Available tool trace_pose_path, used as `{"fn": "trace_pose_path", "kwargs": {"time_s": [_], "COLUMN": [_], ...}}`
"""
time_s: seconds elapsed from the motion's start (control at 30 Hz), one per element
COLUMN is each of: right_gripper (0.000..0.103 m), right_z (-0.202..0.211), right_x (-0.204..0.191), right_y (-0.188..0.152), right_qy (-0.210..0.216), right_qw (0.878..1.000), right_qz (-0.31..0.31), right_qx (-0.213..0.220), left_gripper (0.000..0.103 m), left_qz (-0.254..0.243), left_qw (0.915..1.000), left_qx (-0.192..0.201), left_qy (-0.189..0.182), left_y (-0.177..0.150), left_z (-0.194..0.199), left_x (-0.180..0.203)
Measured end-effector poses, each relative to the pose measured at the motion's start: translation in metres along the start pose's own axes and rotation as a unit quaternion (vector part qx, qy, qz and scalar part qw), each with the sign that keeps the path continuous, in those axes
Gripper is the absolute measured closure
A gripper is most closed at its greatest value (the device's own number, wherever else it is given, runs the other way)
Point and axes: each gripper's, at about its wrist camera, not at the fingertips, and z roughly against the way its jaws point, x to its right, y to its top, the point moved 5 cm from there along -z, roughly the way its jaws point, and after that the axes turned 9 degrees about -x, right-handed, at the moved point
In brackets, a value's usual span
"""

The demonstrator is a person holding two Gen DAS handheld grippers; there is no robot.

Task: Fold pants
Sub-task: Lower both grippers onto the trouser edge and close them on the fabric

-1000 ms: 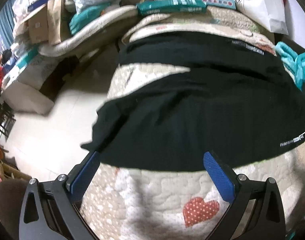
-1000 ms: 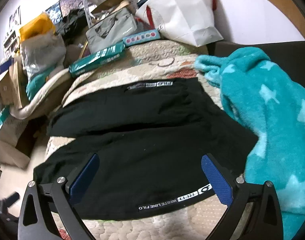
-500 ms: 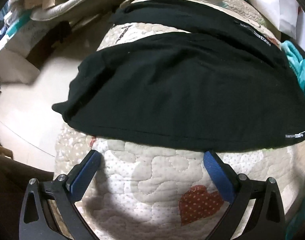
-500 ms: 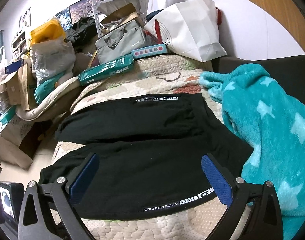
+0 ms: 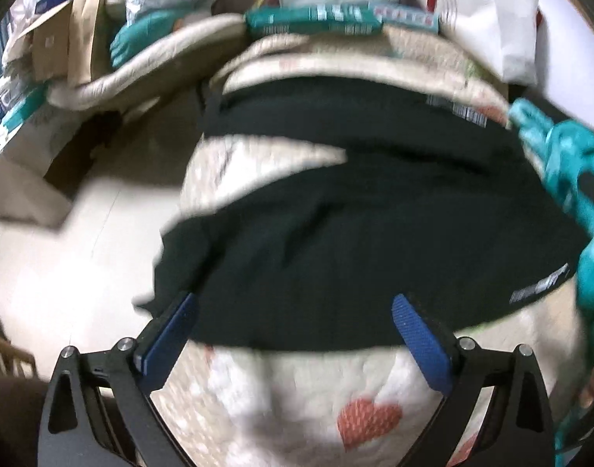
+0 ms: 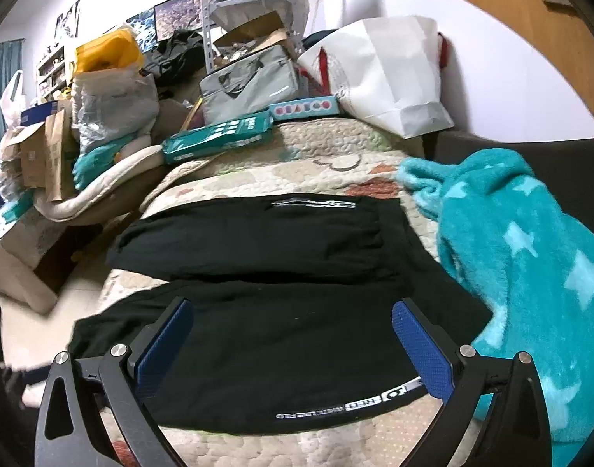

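**Q:** Pants: where do they lie, and in what state?

**A:** Black pants are spread flat on the quilted bed cover. The two legs lie side by side with a strip of quilt showing between them; the far leg sits toward the clutter at the head of the bed, the near leg just ahead of both grippers. The waistband with white lettering points toward the teal star blanket; the leg ends reach the bed's edge on the floor side.

**Q:** What are the grippers doing?

**A:** The left gripper has its jaws spread wide over the near hem of the near leg, gripping nothing; this view is blurred. The right gripper likewise has its jaws wide apart, empty, over the waistband end of the same leg.

**Q:** How far along is the fold?

**A:** Judged from the layout, no fold is made yet. The legs are not stacked and the garment is at full length. Left to do, probably: seize the near leg at both ends, lay it over the far leg, then fold the length down.
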Motion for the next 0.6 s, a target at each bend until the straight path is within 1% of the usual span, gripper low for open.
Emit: {"fn": "trace_pose_path", "kwargs": {"time_s": [0.07, 0.17, 0.2, 0.27, 0.33, 0.4, 0.43, 0.47, 0.5, 0.53, 0.6], "right_gripper": [0.0, 0.0, 0.0, 0.0, 0.0, 0.0, 0.0, 0.0, 0.004, 0.011, 0.018], "right_z": [0.008, 0.019, 0.02, 0.014, -0.003, -0.033, -0.05, -0.065, -0.084, -0.104, -0.136], "right_x": [0.002, 0.005, 0.006, 0.006, 0.004, 0.005, 0.006, 0.007, 0.01, 0.012, 0.017], "right_y": [0.014, 0.042, 0.053, 0.073, 0.089, 0.103, 0.109, 0.112, 0.117, 0.123, 0.134], "right_qy": [0.003, 0.024, 0.027, 0.026, 0.033, 0.041, 0.041, 0.041, 0.043, 0.046, 0.04], "right_qw": [1.0, 1.0, 0.999, 0.997, 0.993, 0.987, 0.984, 0.982, 0.98, 0.978, 0.975], "right_qz": [0.003, 0.017, 0.028, 0.064, 0.1, 0.125, 0.136, 0.141, 0.145, 0.146, 0.147], "right_qx": [0.002, -0.009, -0.013, -0.028, -0.06, -0.092, -0.105, -0.116, -0.131, -0.145, -0.164], "left_gripper": [0.003, 0.003, 0.003, 0.007, 0.018, 0.023, 0.023, 0.023, 0.023, 0.023, 0.023], "left_qz": [0.004, 0.018, 0.024, 0.033, 0.032, 0.028, 0.028, 0.031, 0.036, 0.04, 0.046], "left_qw": [0.9998, 0.9988, 0.9983, 0.9964, 0.9952, 0.9956, 0.9958, 0.9957, 0.9953, 0.9946, 0.9939], "left_qx": [0.011, 0.01, 0.006, -0.004, -0.01, -0.013, -0.014, -0.018, -0.021, -0.026, -0.035], "left_qy": [-0.017, -0.044, -0.052, -0.078, -0.092, -0.088, -0.086, -0.085, -0.088, -0.092, -0.094], "left_y": [0.021, 0.055, 0.067, 0.097, 0.125, 0.15, 0.156, 0.169, 0.179, 0.189, 0.204], "left_z": [0.007, 0.003, -0.001, -0.013, -0.028, -0.044, -0.051, -0.063, -0.073, -0.084, -0.105], "left_x": [-0.009, -0.027, -0.034, -0.041, -0.052, -0.061, -0.062, -0.069, -0.075, -0.08, -0.092]}}
